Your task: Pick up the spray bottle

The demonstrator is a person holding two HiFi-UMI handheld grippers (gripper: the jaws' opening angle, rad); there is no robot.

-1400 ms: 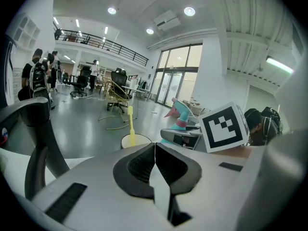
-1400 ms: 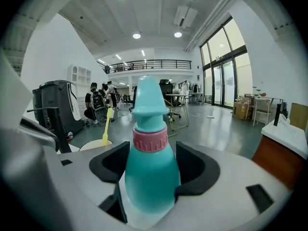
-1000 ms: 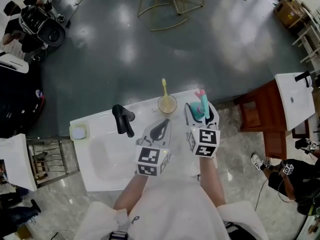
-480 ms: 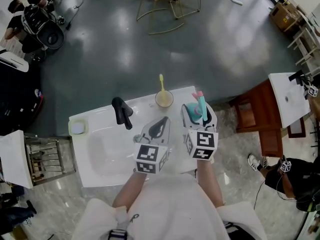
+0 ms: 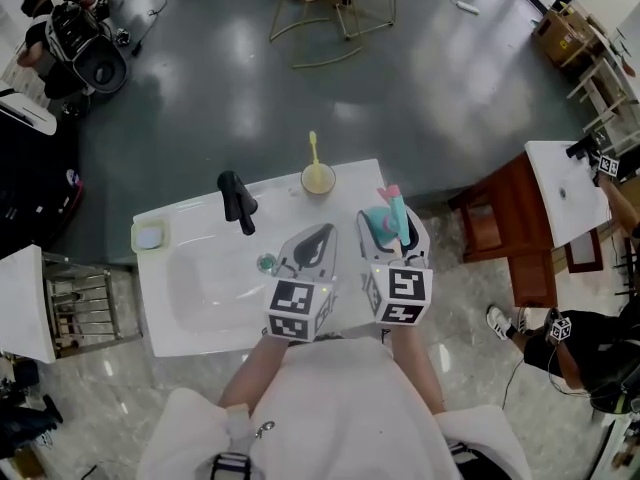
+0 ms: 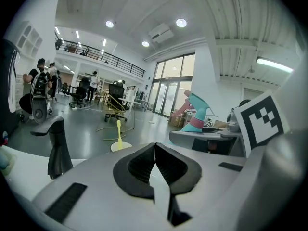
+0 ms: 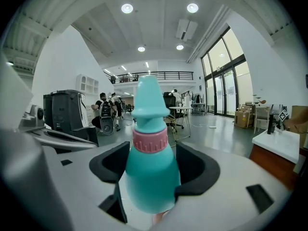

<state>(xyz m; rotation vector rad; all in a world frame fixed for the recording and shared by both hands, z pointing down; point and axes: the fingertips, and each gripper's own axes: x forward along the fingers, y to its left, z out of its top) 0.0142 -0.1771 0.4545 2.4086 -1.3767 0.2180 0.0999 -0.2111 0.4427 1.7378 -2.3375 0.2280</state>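
The spray bottle (image 7: 150,172) is teal with a pink collar and a teal spray head. My right gripper (image 7: 151,170) is shut on its body, and the black pads (image 7: 195,170) press both sides. In the head view the spray bottle (image 5: 385,218) sticks out ahead of the right gripper (image 5: 385,236), held above the right end of the white washbasin (image 5: 190,318). The left gripper (image 5: 312,249) hovers just left of it, its jaws shut with nothing between them. The left gripper view shows the spray bottle (image 6: 197,117) off to its right.
A black tap (image 5: 235,200) stands at the basin's back, with a cup holding a yellow toothbrush (image 5: 317,173) to its right and a small soap dish (image 5: 148,237) at the left corner. A drain plug (image 5: 266,263) sits in the bowl. A wooden stand (image 5: 505,230) lies right.
Both grippers have drifted slightly toward me and left along with the view, the right one still holding the bottle. The drain plug has come into sight beside the left gripper.
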